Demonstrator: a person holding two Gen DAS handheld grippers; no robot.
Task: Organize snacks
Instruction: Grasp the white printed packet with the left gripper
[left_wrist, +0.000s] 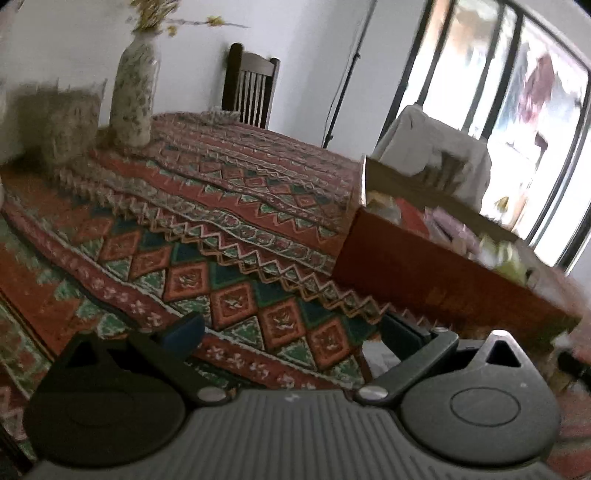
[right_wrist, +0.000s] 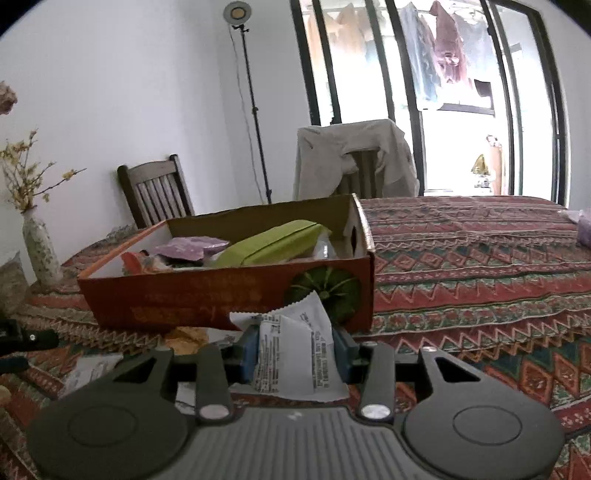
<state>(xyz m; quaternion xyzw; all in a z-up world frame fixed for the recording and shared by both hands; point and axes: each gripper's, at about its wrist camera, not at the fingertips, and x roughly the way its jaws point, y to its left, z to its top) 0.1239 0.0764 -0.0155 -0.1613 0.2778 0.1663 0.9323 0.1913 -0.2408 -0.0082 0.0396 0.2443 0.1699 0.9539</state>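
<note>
My right gripper (right_wrist: 295, 354) is clamped on a white snack packet (right_wrist: 291, 354), left gripper (left_wrist: 291, 332) gapes empty, so I'd lift clear of the orange box (right_wrist: 221, 295) wall just ahead, then release over its open top

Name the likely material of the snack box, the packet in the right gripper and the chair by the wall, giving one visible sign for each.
Box: probably printed cardboard; matte, with a raw brown torn rim.
Packet: likely thin plastic or foil film; zigzag-cut edge, creases, printed text.
Chair: looks like dark stained wood; slatted back with faint sheen.
</note>
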